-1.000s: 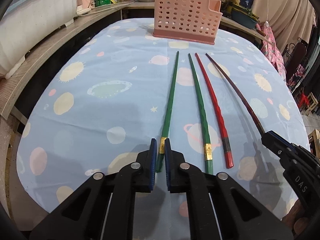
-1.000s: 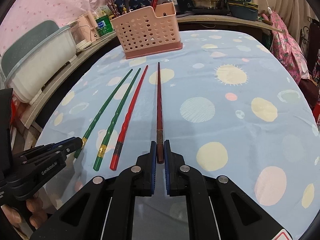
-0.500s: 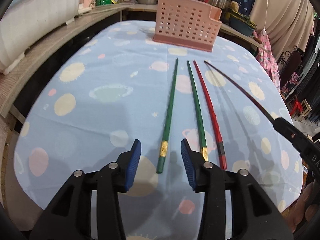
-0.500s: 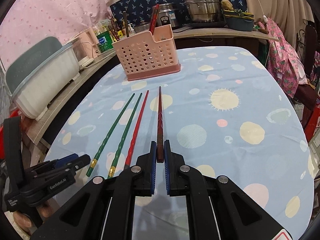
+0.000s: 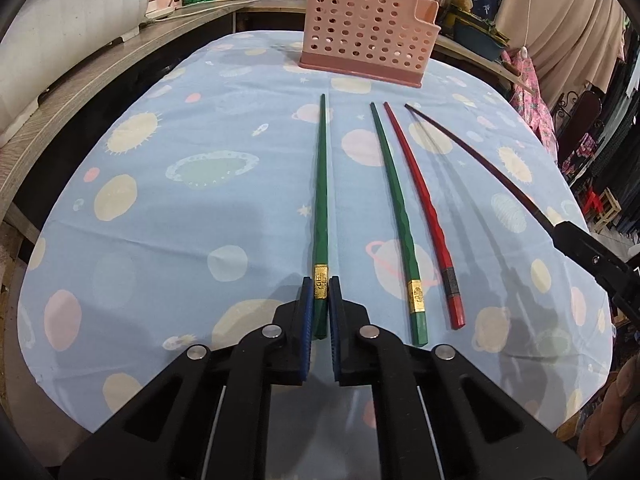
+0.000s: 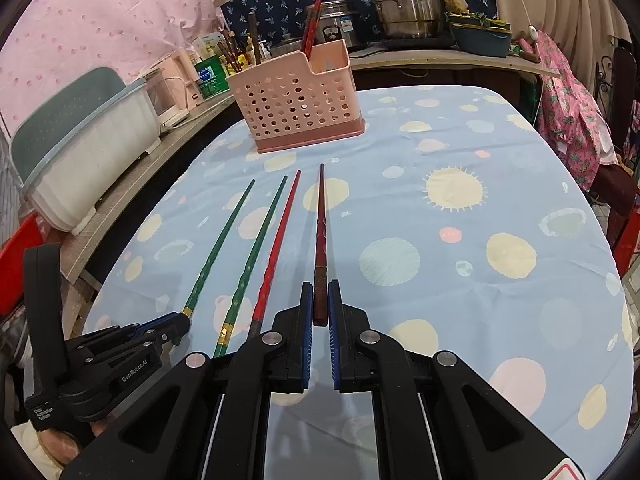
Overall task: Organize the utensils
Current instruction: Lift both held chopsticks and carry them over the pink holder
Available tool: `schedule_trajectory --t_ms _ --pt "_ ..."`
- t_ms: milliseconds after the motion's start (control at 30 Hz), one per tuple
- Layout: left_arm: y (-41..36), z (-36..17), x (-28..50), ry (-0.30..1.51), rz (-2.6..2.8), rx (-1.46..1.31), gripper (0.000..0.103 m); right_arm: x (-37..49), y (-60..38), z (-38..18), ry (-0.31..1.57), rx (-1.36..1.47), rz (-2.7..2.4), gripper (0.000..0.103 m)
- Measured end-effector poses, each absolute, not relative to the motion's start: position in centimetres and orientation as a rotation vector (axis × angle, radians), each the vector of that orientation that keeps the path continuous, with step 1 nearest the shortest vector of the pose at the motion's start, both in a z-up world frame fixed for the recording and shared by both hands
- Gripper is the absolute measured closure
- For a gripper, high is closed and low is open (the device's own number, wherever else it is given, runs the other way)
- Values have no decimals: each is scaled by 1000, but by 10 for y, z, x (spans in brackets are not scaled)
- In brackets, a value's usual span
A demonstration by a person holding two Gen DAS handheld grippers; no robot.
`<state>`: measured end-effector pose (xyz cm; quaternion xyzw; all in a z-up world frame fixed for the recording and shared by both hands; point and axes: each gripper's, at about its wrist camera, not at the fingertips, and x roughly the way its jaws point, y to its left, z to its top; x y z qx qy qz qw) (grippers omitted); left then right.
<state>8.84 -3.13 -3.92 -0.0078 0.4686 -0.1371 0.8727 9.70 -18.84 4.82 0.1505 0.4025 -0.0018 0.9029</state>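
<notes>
On the blue planet-print tablecloth lie a green chopstick (image 5: 396,216) and a red chopstick (image 5: 424,208), side by side. My left gripper (image 5: 321,284) is shut on the gold-banded end of another green chopstick (image 5: 321,200), which points toward the pink perforated utensil basket (image 5: 368,28). To the right, my right gripper (image 6: 320,288) is shut on the thick end of a dark maroon chopstick (image 6: 321,224), whose tip also points at the basket (image 6: 296,108). The left gripper (image 6: 182,320) shows at the lower left of the right wrist view. The basket holds several utensils upright.
A white lidded tub (image 6: 92,148) sits on a wooden counter (image 5: 100,76) along the table's left side. Steel pots (image 6: 404,4) and bottles stand on the shelf behind the basket. Pink cloth (image 6: 568,112) hangs past the table's right edge.
My left gripper opened around the leftmost green chopstick and then shut on its end. The right gripper kept its hold on the maroon chopstick throughout.
</notes>
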Motion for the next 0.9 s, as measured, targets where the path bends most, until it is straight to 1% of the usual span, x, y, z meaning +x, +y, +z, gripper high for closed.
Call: schedule_trajectory --t_ms 233,533,900 --pt "-17 13 91 877 -281 -73 96 98 -200 76 765 327 -9 96" --pt "-3 94 125 729 -278 -126 96 121 -227 144 610 332 -18 96" --pt "-7 152 187 648 -267 -159 96 170 -247 199 495 365 18 96"
